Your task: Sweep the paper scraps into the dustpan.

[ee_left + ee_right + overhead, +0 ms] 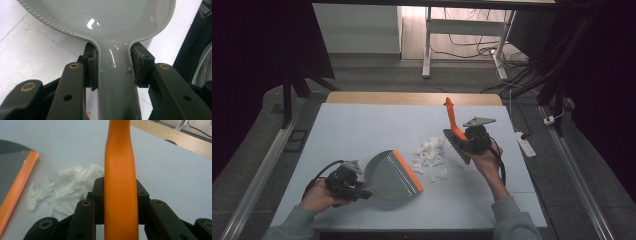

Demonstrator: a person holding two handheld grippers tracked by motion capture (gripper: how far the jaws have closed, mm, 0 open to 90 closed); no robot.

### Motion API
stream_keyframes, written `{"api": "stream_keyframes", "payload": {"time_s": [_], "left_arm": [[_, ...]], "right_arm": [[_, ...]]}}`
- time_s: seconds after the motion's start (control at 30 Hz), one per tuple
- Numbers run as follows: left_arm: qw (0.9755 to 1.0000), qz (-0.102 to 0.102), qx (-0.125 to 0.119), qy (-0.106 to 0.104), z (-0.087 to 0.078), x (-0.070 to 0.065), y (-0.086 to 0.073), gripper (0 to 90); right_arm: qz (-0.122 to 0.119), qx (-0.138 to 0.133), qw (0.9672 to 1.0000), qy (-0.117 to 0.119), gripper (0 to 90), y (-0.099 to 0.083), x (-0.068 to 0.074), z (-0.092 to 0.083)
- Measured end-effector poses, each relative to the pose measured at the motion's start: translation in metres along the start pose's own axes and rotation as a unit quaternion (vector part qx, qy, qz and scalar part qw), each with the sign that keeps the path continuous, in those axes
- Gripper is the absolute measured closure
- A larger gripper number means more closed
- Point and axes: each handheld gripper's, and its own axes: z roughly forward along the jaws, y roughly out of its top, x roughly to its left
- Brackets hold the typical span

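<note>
The grey dustpan (391, 175) lies flat on the surface (362, 130), its handle pinched between my left gripper (113, 67) fingers (91, 66); its orange lip points towards the scraps. My right gripper (120, 195) fingers (98, 195) are clamped on the orange brush (455, 131) handle, which rises straight ahead of them, bristles tilted just above the surface. The white paper scraps (429, 156) lie between lip and bristles, just beside both.

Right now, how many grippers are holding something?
2. The left gripper clamps the grey dustpan by its handle at the table's near left; the right gripper clamps the orange brush beside the white paper scraps.
</note>
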Motion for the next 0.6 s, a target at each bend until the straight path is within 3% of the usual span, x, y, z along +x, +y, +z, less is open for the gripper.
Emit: {"api": "stream_keyframes", "payload": {"time_s": [0.3, 0.6], "left_arm": [[1.0000, 0.002, -0.001, -0.004, 0.001, 0.002, 0.001, 61.2], [1.0000, -0.002, 0.001, -0.006, 0.004, 0.001, 0.003, 61.1]], "right_arm": [[0.005, 0.023, 0.9995, -0.020, 70.2, 0.011, -0.005, 0.026], [0.010, 0.021, 0.9994, -0.026, 70.2, 0.009, -0.014, 0.025]]}}
